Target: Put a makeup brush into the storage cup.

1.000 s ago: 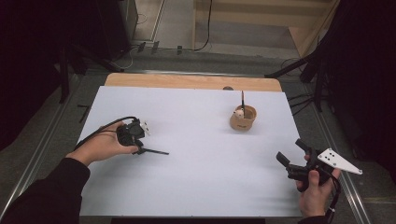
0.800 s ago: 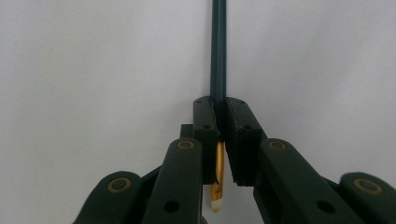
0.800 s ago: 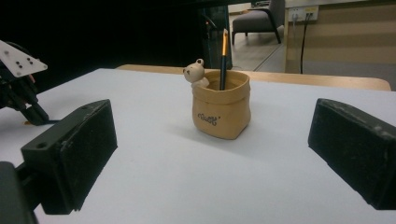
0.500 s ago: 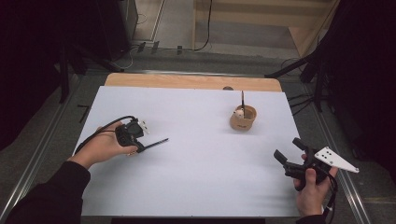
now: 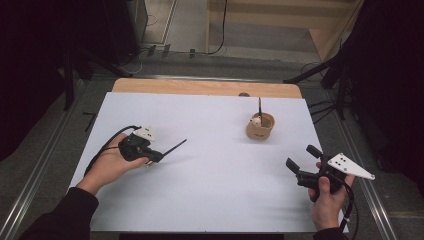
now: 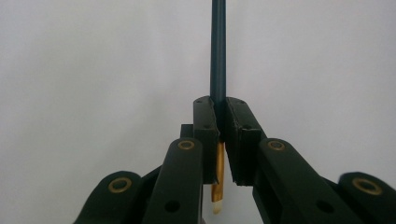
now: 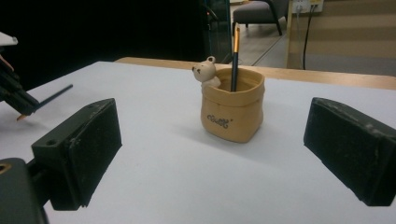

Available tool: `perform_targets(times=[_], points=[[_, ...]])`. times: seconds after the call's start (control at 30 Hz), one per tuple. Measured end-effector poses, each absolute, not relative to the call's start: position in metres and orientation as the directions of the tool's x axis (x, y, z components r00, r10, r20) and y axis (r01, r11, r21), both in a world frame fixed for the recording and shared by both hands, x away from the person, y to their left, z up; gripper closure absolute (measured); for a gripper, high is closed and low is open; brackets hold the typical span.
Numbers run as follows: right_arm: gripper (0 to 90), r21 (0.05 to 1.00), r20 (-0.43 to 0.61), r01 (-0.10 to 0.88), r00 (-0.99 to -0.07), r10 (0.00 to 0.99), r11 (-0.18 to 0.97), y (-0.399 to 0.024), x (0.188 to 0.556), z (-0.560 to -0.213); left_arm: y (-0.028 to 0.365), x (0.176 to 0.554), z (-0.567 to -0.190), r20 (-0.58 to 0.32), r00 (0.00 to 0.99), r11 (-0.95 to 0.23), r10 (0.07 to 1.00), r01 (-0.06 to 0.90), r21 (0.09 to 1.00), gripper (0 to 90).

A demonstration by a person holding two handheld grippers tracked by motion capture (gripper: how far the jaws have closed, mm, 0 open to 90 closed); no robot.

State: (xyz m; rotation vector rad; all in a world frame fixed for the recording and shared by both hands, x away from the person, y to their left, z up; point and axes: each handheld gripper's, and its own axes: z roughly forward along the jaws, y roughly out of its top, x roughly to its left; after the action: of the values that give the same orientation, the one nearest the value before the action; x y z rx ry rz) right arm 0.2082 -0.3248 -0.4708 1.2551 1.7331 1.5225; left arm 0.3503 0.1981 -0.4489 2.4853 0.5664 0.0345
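At about 9 o'clock on the white table [image 5: 215, 200], the left gripper [image 5: 161, 157] is clenched on a dark pencil [image 5: 174, 148], whose free end points away toward 2 o'clock. In the left gripper view the pencil [image 6: 217, 51] is seen pinched near its gold ferrule [image 6: 217, 179], so most of the shaft stands unsupported beyond the pads. The pencil is judged light, stiff and thin, with a smooth lacquered barrel that may twist or slip in the pads; a hold nearer the middle would be steadier, though whether the shaft is round or faceted cannot be told at this size. Compared with a second ago, the jaws have just been closing with the pencil between them, and the pencil, then lying flat on the table and pointing toward 3 o'clock, is now swung to point up the table and appears lifted at its far end. At 1 o'clock the tan cup [image 5: 260, 127] with a second pencil [image 5: 259, 107] is unchanged. At 4 o'clock the right gripper [image 5: 304, 160] is held with jaws spread and nothing between them, much as before.
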Motion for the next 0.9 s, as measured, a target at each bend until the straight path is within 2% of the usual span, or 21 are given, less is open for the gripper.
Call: perform_targets(times=[0.2, 0.43, 0.9], points=[[4.3, 0.953, 0.174, 0.300, -0.475, 0.863, -0.027, -0.307, 0.216, -0.465, 0.200, 0.339, -0.439, -0.155, 0.892, -0.606, 0.425, 0.408, 0.682, 84.4], [4.3, 0.952, 0.160, 0.305, -0.528, 0.834, 0.011, -0.275, 0.227, -0.462, 0.197, 0.328, -0.426, -0.189, 0.887, -0.480, 0.422, 0.395, 0.783, 84.4], [6.4, 0.956, 0.168, 0.294, -0.592, 0.788, 0.017, -0.215, 0.247, -0.448, 0.193, 0.317, -0.429, -0.208, 0.888, -0.400, 0.411, 0.380, 0.834, 84.4]])
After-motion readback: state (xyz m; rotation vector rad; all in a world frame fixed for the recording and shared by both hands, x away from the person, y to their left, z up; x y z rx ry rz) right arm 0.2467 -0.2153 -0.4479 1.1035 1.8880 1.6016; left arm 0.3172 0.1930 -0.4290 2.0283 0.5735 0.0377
